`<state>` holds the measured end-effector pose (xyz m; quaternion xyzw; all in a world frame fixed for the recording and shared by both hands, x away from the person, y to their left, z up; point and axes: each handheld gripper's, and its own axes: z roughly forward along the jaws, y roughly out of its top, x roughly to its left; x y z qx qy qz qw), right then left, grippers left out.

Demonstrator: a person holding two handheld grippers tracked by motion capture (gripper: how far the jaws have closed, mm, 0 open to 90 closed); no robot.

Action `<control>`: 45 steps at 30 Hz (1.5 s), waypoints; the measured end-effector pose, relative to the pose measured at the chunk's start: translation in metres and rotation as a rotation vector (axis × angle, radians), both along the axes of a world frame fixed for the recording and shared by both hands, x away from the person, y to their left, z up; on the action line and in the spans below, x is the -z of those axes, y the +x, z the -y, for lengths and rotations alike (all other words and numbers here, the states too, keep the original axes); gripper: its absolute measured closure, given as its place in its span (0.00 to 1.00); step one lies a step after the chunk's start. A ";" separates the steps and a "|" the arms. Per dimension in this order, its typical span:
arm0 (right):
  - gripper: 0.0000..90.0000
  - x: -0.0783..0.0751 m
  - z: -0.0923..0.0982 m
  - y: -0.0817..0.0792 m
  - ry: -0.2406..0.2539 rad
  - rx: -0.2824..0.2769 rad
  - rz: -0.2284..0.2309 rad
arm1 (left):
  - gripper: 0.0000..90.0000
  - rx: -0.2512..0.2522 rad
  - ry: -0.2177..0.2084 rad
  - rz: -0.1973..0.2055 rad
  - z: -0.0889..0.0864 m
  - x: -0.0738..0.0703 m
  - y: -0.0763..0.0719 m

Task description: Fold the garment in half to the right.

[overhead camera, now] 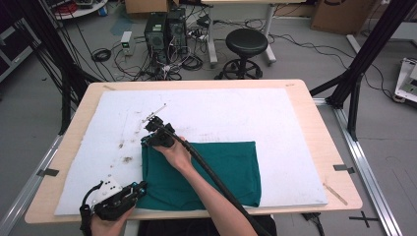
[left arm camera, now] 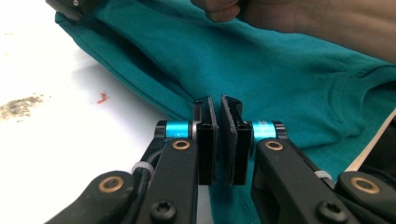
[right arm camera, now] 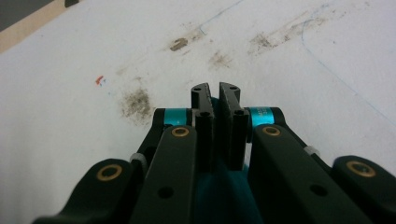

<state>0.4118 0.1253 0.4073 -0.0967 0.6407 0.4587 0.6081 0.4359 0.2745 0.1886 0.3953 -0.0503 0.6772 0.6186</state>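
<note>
Teal cloth [overhead camera: 206, 172] lies folded on the desk's white mat [overhead camera: 275, 113], soft, light and floppy. We pinch its near-left corner in our left tool [left arm camera: 219, 100] and its far-left corner in our right tool [right arm camera: 215, 88], both clamped on fabric; corners give the surest hold.

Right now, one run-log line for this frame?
left gripper: shut on green cloth near-left corner | right gripper: shut on cloth far-left corner | cloth: folded, flat on white mat
</note>
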 end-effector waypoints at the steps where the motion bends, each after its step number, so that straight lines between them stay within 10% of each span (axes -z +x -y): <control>1: 0.96 0.000 0.000 0.000 -0.003 -0.005 0.002 | 0.94 -0.001 0.001 0.000 -0.001 0.000 -0.001; 24: 0.95 0.003 -0.004 -0.011 -0.051 -0.029 0.029 | 0.94 -0.003 0.001 0.009 -0.012 0.002 -0.009; 45: 0.95 0.011 0.065 -0.016 -0.014 -0.040 0.062 | 0.94 0.000 0.164 -0.007 0.046 -0.012 -0.016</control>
